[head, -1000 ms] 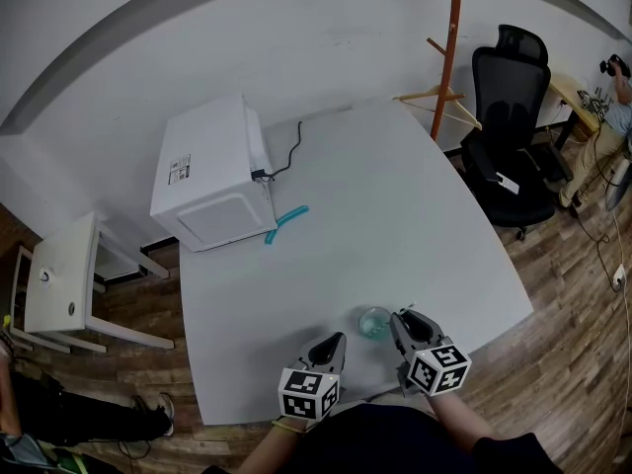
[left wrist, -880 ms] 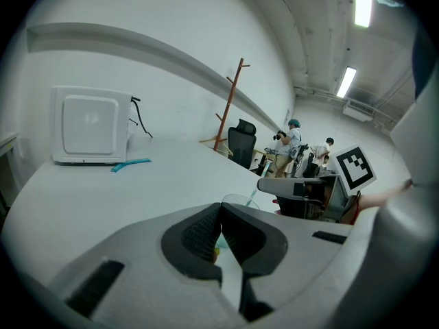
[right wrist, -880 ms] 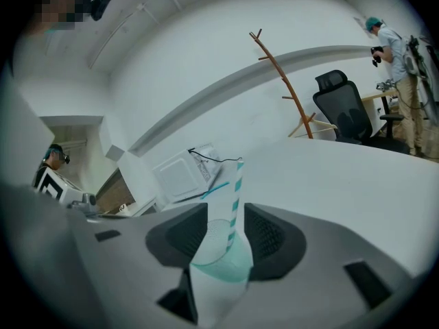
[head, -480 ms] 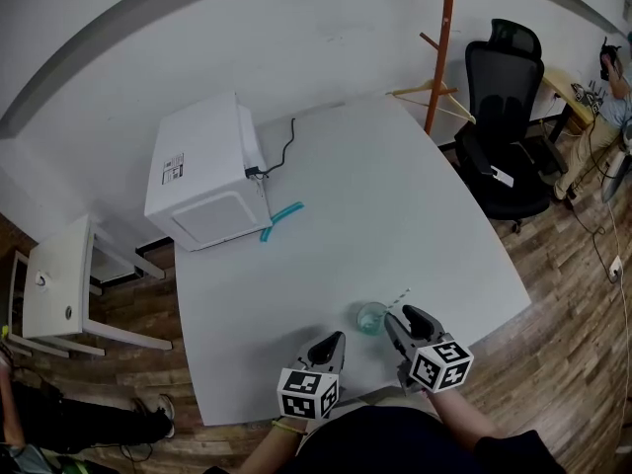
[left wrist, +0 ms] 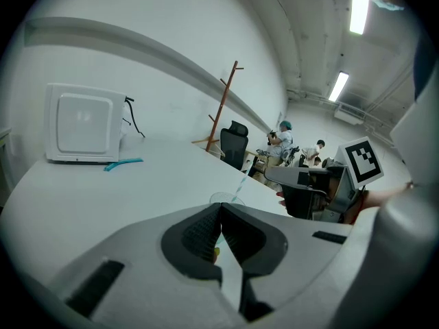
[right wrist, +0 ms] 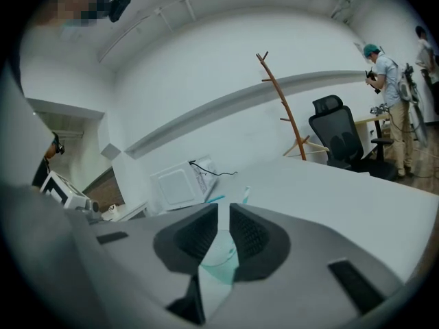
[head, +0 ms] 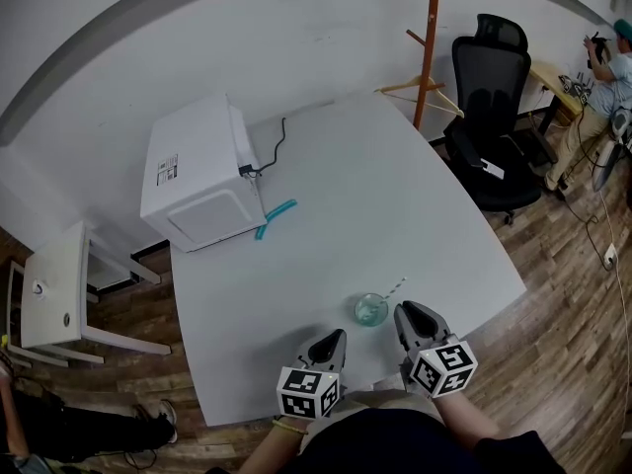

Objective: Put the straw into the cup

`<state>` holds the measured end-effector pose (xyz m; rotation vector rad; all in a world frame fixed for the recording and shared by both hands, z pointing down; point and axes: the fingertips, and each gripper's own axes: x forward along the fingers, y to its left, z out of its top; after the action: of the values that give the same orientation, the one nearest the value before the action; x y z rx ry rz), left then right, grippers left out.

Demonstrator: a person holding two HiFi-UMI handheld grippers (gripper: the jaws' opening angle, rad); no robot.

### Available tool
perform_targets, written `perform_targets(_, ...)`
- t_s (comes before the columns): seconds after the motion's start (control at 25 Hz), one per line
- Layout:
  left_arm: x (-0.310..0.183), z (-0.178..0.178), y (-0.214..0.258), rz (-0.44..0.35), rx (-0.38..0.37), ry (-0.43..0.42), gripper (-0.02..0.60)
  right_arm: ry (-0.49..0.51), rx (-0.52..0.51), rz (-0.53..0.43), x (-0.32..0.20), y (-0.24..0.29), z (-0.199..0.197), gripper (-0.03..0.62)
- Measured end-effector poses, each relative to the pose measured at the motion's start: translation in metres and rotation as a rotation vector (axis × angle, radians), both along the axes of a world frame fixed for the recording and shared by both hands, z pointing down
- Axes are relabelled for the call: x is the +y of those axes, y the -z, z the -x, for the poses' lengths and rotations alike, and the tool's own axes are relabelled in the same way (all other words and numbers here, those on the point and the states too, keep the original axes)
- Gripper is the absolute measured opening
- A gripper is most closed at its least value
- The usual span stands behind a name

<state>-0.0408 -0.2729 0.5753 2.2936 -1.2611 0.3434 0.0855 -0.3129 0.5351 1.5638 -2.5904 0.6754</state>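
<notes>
Since a sec ago, R gripper (head: pixel 411 310) is backing off toward frame bottom, jaws just narrowing to a slim gap w/ nothing btwn. The straw (head: pixel 394 289) is leaning in the cup (head: pixel 371 311), lower centre on the table (head: pixel 395 205), nothing else inside; task is looking done. L gripper (head: pixel 336 337) is sitting closed, empty.

The head view looks steeply down on the white counter (head: pixel 395 215) from above its near edge. The left gripper view and right gripper view sit low at that edge, close to the cup (head: pixel 371 310), facing nearly level toward the far-edge white appliance (head: pixel 202 181). All three views share both.
</notes>
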Motion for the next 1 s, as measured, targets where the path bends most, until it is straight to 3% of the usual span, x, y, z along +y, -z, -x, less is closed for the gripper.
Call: perform_targets(1.0, 0.101, 0.013, 0.012, -0.02, -0.004, -0.07, 0.02, -0.02, -0.046, -0.06, 0.121, 0.035, 0.025, 0.044)
